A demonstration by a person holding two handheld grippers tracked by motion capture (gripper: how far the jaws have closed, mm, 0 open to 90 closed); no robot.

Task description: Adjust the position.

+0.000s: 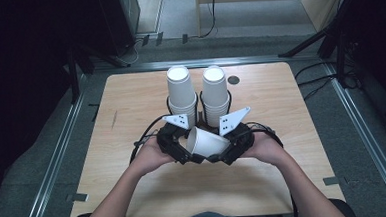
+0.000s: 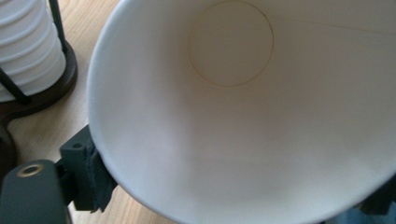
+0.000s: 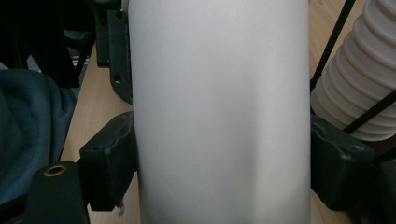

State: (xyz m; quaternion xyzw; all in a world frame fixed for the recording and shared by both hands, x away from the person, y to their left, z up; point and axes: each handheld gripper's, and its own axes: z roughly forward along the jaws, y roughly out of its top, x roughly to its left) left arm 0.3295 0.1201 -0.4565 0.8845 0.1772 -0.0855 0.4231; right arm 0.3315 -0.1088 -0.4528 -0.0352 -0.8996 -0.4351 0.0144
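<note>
A single white paper cup (image 1: pixel 208 142) lies tilted on its side above the table's middle, held between both grippers. My left gripper (image 1: pixel 190 151) is shut on the cup near its open mouth. The left gripper view looks straight into the cup (image 2: pixel 233 116), down to its round bottom, with one pad (image 2: pixel 91 175) pressed on the rim's outside. My right gripper (image 1: pixel 226 150) is shut across the cup's side wall (image 3: pixel 219 116). Its two pads (image 3: pixel 112 161) press the wall from both sides.
Two tall stacks of white cups, left (image 1: pixel 180 91) and right (image 1: pixel 215 92), stand in black wire holders just behind the grippers. One stack (image 2: pixel 28 46) is close in the left gripper view, one (image 3: pixel 359 84) in the right. The wooden table (image 1: pixel 131 116) carries a small dark disc (image 1: pixel 233 80).
</note>
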